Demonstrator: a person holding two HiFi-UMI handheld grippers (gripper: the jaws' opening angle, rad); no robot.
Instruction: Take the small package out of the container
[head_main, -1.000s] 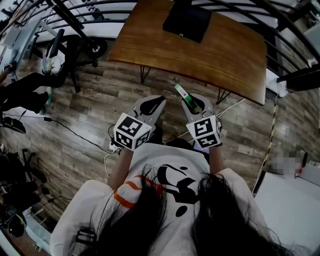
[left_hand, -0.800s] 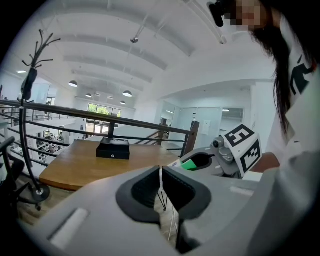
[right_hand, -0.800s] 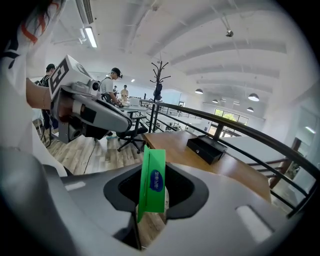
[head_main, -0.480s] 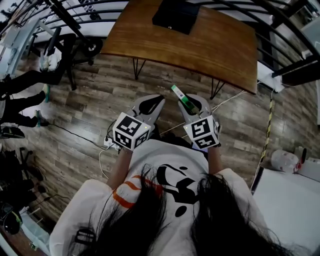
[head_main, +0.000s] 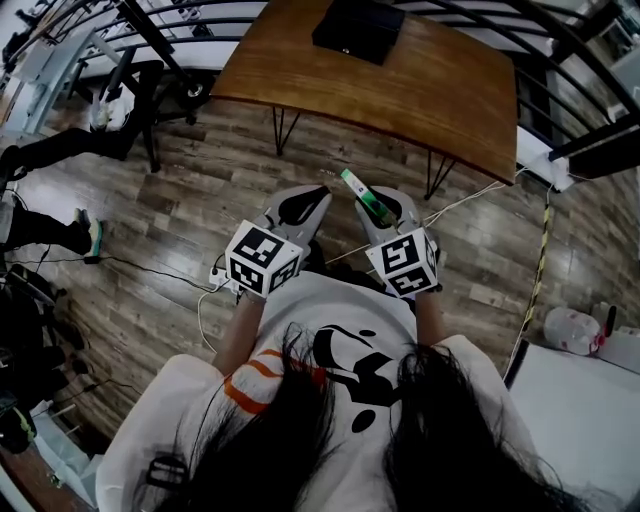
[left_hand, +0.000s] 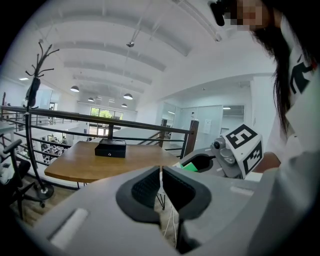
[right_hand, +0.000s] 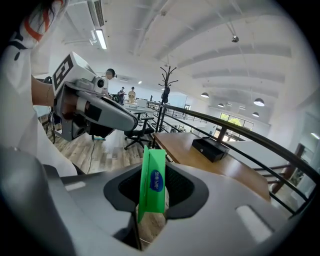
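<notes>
My right gripper (head_main: 376, 208) (right_hand: 152, 192) is shut on a small green package (right_hand: 153, 181) (head_main: 364, 196) with a blue oval label; it stands upright between the jaws and sticks out past them. My left gripper (head_main: 305, 206) (left_hand: 161, 185) is shut with nothing between its jaws. Both are held side by side over the wood floor, close to my body. The black container (head_main: 358, 28) (left_hand: 110, 148) (right_hand: 209, 148) sits on the far part of the brown table (head_main: 440, 90), well ahead of both grippers.
A metal railing (left_hand: 100, 120) runs behind the table. Cables (head_main: 150, 265) and a power strip lie on the floor at left. An office chair (head_main: 130, 100) stands at far left, a white surface (head_main: 580, 420) at lower right. A coat stand (right_hand: 167, 95) rises near the railing.
The table and container have shifted slightly in the head view as I moved across the floor. Both grippers keep their pose, and the package stays in the right one.
</notes>
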